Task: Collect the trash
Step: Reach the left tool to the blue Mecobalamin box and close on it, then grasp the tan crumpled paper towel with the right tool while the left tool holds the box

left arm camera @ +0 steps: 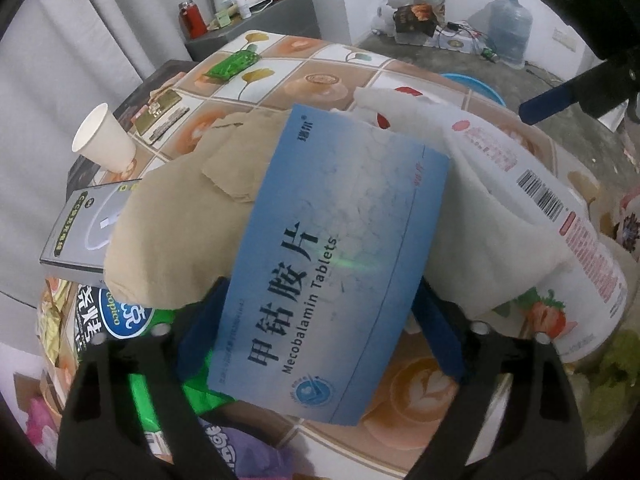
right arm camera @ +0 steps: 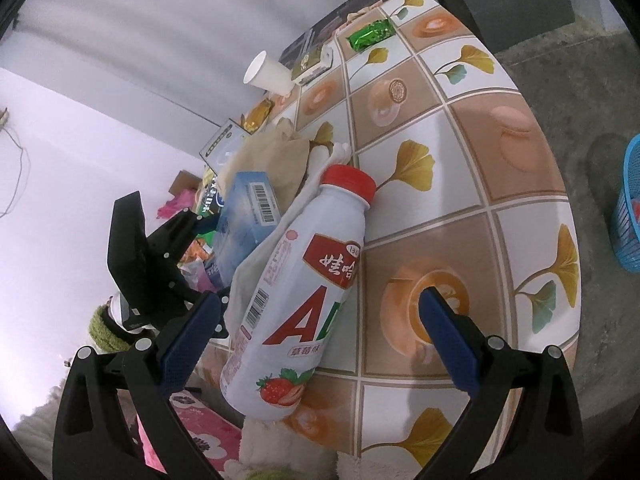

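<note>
A blue tablet box (left arm camera: 332, 260) stands tilted on a pile of rubbish, and my left gripper (left arm camera: 320, 286) is shut on it, one blue pad against each long edge. In the right wrist view the same box (right arm camera: 244, 216) sticks up beside the left gripper (right arm camera: 200, 240). A white strawberry drink bottle (right arm camera: 304, 280) with a red cap lies on the table, also seen as the bottle (left arm camera: 560, 240) at the right. My right gripper (right arm camera: 320, 336) is open, its fingers wide on either side of the bottle and clear of it. Crumpled tan paper (left arm camera: 172, 220) and white tissue (left arm camera: 480, 200) lie under the box.
The tiled-pattern table (right arm camera: 460, 160) also carries a tipped paper cup (right arm camera: 268, 72), a green wrapper (right arm camera: 370, 34) and a grey carton (right arm camera: 224, 144). A blue basket (right arm camera: 628, 216) stands on the floor to the right. Snack bags (left arm camera: 120, 320) crowd the near left edge.
</note>
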`<act>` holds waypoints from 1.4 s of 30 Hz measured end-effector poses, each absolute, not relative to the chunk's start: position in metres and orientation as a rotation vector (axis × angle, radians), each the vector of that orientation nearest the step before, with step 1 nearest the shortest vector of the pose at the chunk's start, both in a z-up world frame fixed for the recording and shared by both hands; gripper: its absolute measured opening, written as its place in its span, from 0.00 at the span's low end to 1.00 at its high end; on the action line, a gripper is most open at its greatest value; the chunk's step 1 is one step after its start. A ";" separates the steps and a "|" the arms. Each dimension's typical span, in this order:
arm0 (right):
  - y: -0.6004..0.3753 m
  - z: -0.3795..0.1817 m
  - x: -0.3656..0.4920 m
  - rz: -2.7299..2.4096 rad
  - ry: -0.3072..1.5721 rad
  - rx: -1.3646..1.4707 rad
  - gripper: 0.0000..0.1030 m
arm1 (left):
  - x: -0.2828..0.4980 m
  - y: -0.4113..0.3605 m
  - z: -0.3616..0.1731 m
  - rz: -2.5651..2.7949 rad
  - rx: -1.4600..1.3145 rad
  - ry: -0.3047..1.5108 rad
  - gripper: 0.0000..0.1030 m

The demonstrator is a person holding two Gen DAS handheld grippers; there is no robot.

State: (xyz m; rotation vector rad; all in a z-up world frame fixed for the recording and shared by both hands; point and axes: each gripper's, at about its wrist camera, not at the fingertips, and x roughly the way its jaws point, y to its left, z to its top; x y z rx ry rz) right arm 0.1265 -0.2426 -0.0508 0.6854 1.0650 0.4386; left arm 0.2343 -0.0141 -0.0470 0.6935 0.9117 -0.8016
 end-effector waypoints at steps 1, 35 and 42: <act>-0.243 -0.050 0.127 0.438 1.064 0.686 0.94 | 0.234 -0.014 -0.046 -0.799 0.695 0.911 0.76; -0.148 -0.013 0.250 0.572 1.101 0.285 0.72 | 0.257 0.100 0.049 -0.519 0.076 0.874 0.38; -0.110 -0.025 0.260 0.521 1.151 0.072 0.65 | 0.247 0.111 0.037 -0.507 0.080 0.905 0.48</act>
